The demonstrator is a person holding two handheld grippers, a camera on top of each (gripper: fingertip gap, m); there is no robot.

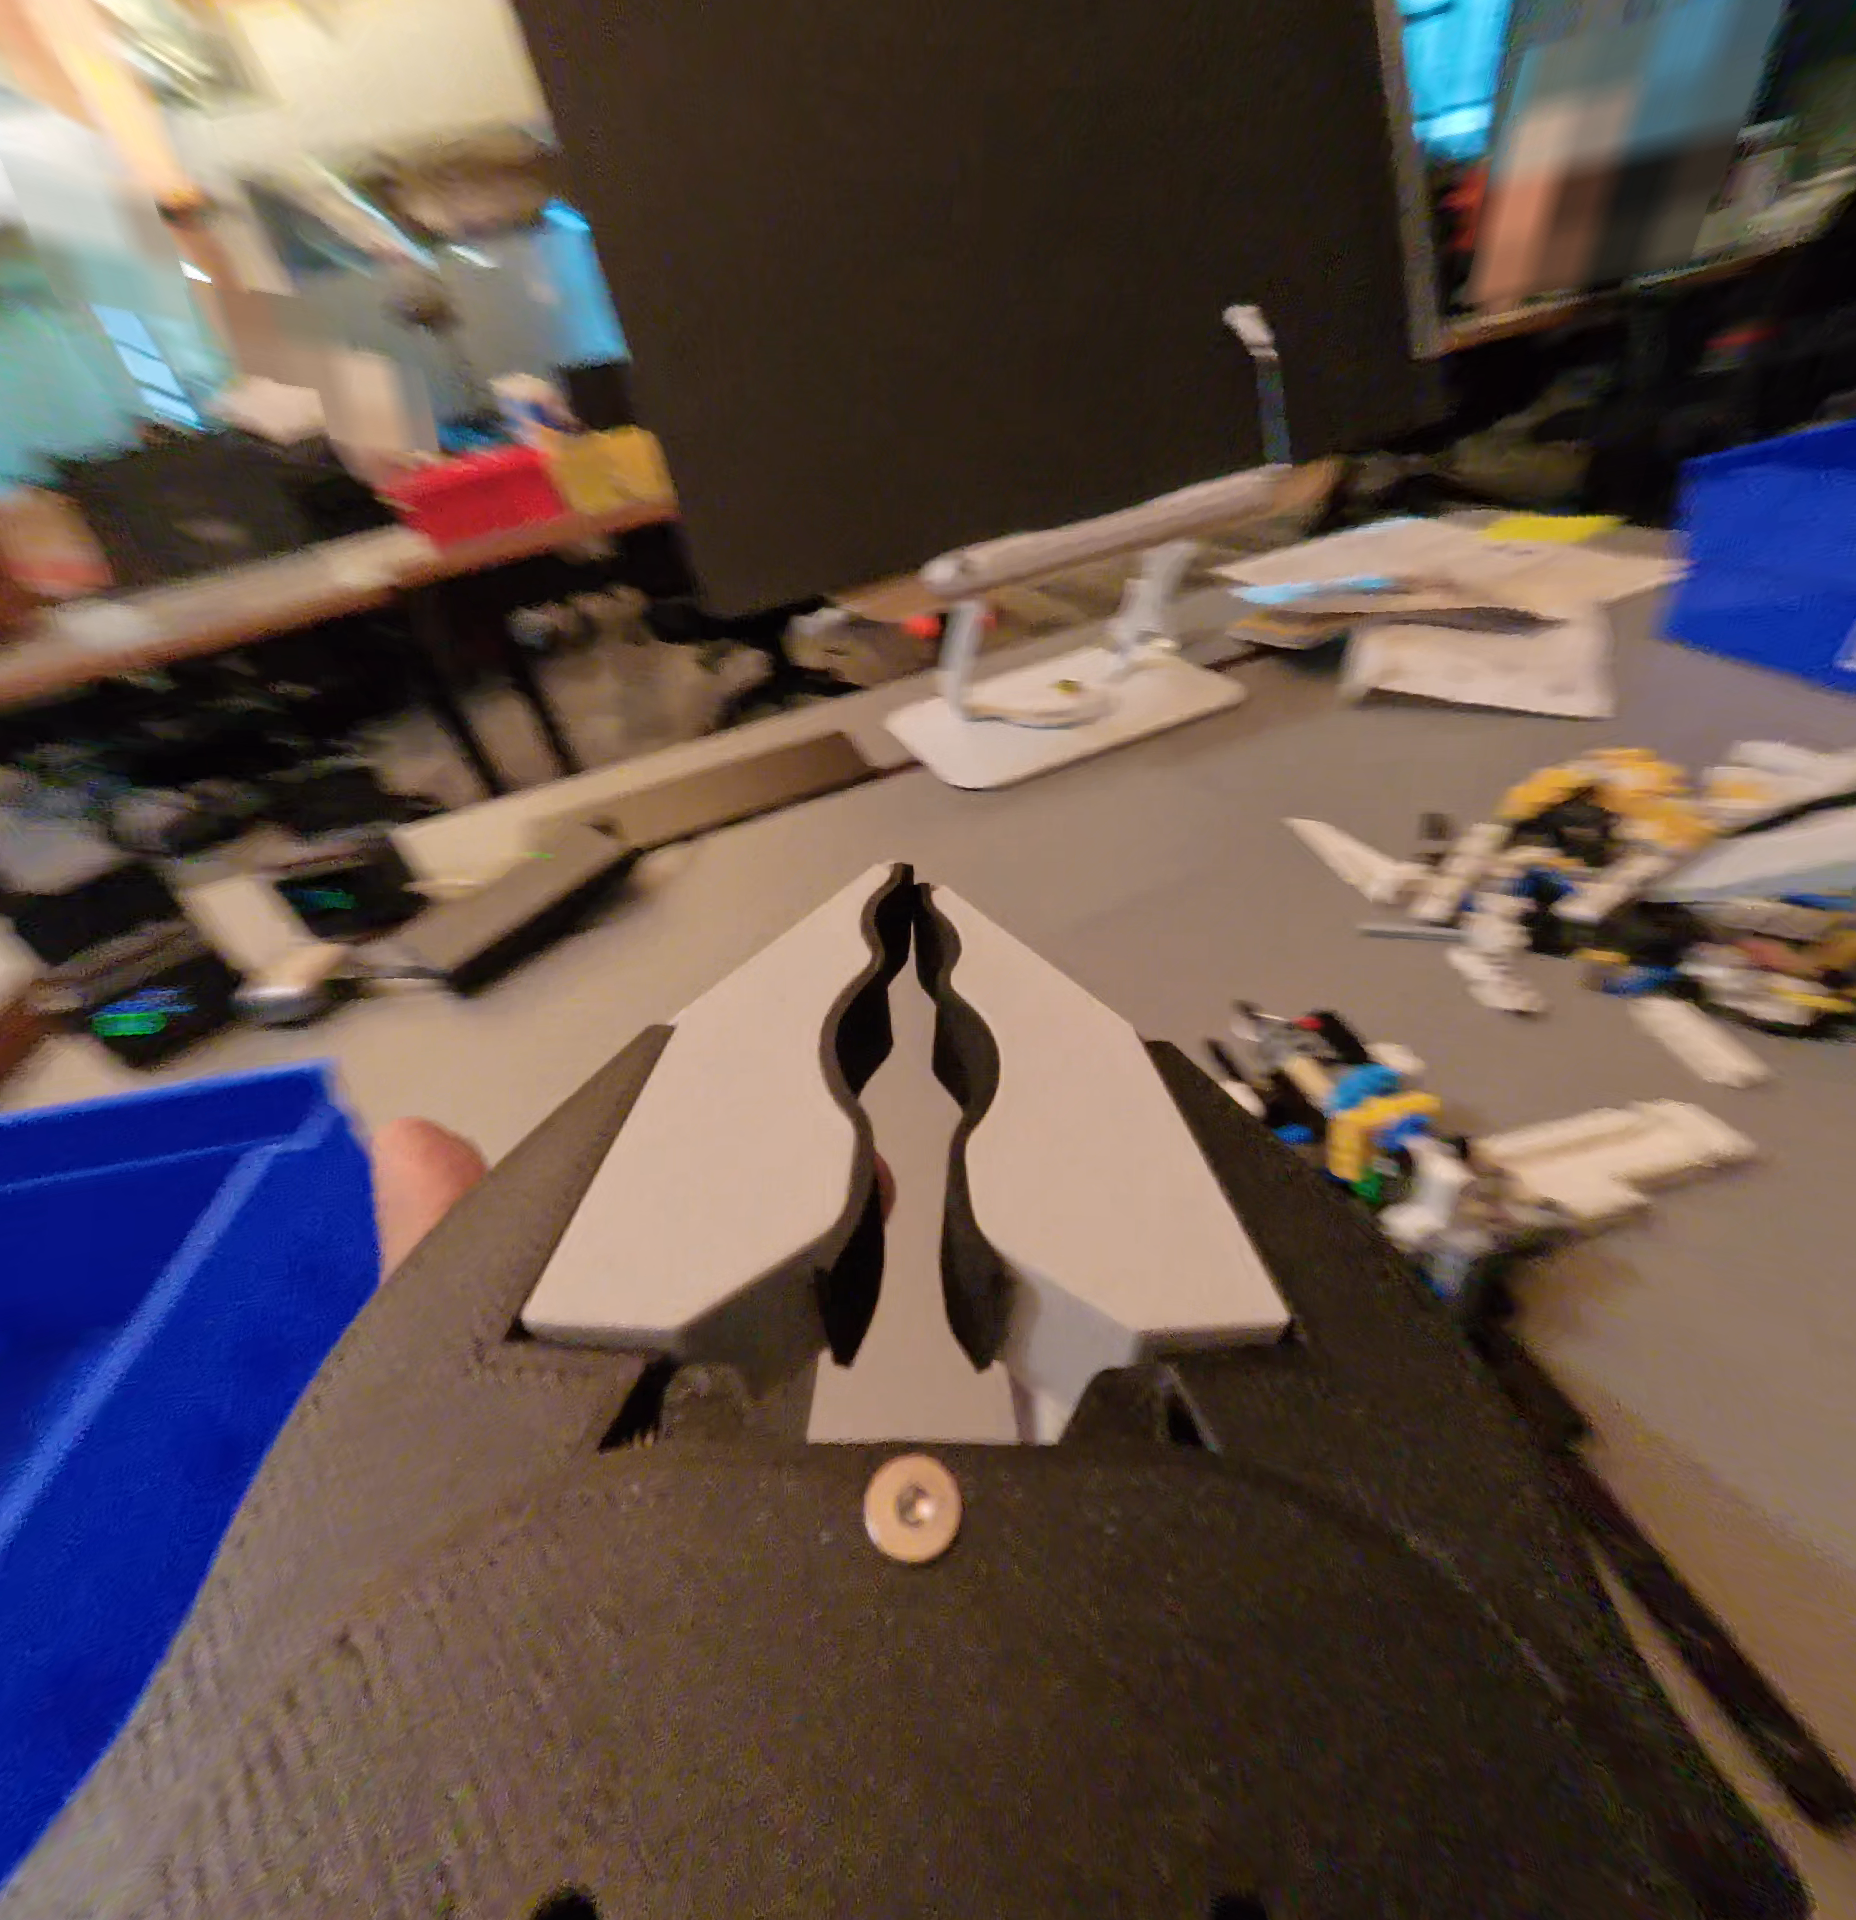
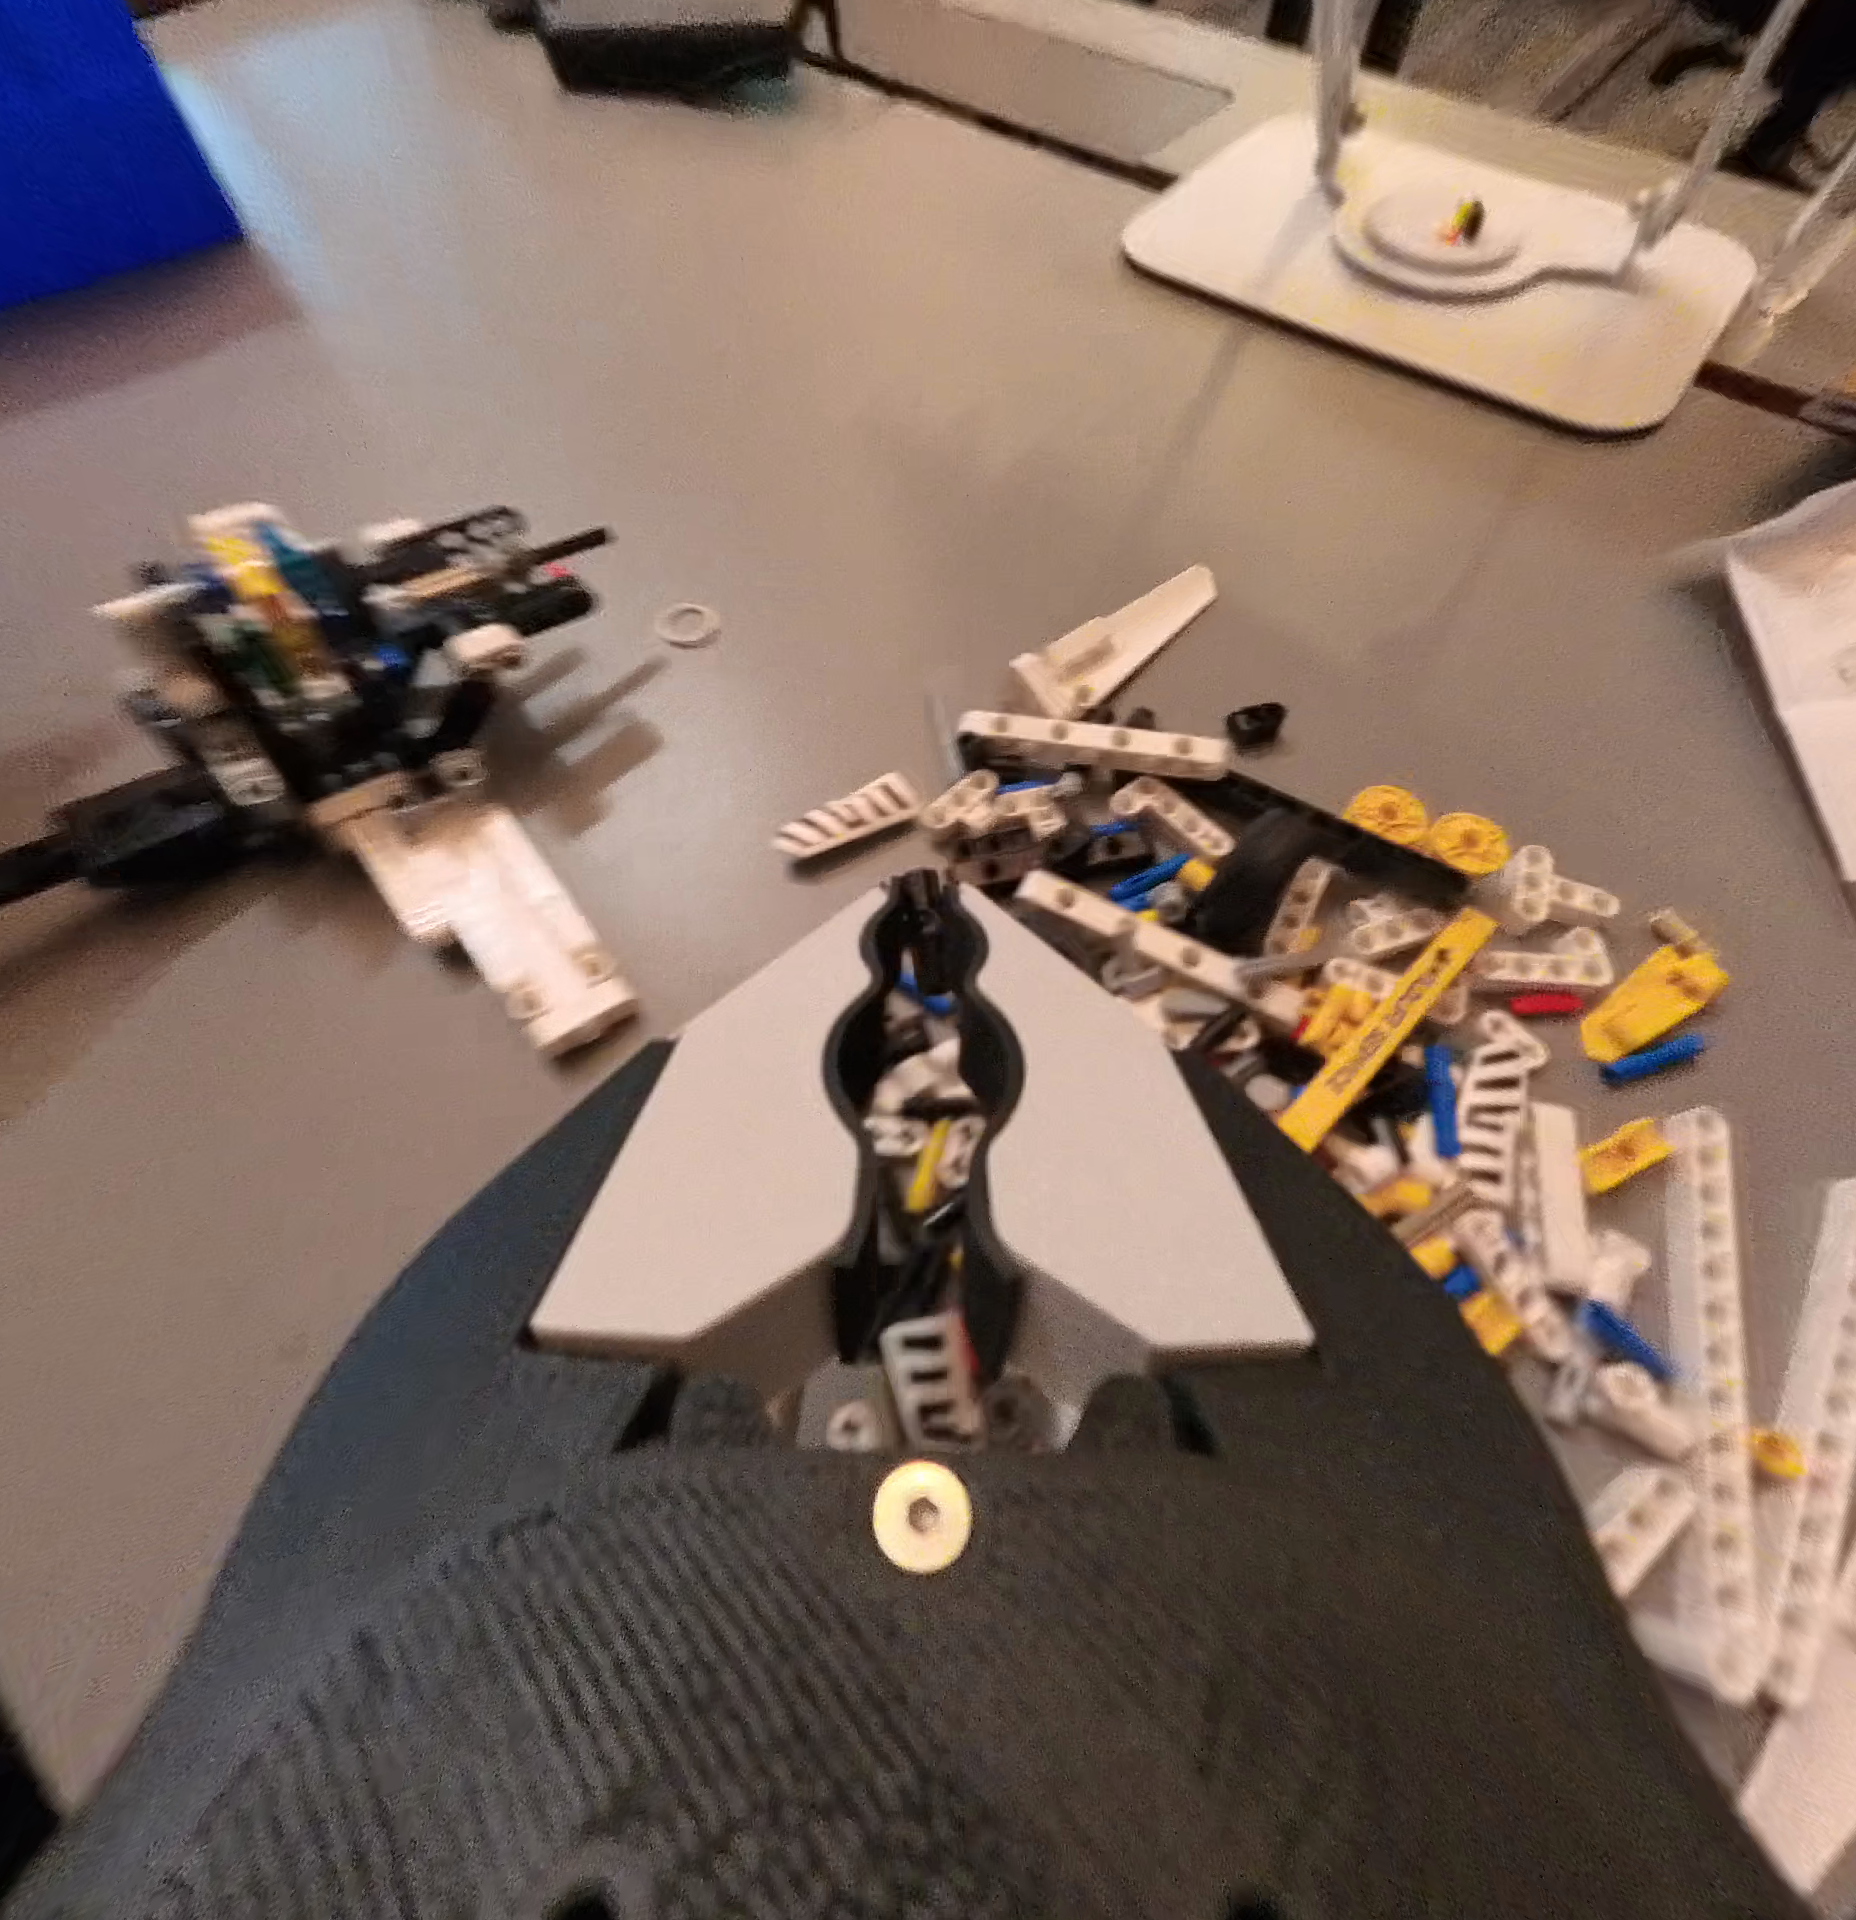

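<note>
Right gripper [image 2: 924,894] pinches a small black piece [image 2: 922,912]; left gripper [image 1: 908,883] is pressed together on nothing.

We hold the black piece only at the very fingertips, above the loose pile of bricks [image 2: 1319,935] on the table [image 2: 799,416]; we think it may twist or slip out and get lost in the pile. The half-built model [image 2: 311,707] lies well apart, and the left gripper hangs near the blue bin [image 1: 124,1299].

Left gripper [image 1: 911,883] closed; right gripper [image 2: 924,896] pinching
</note>
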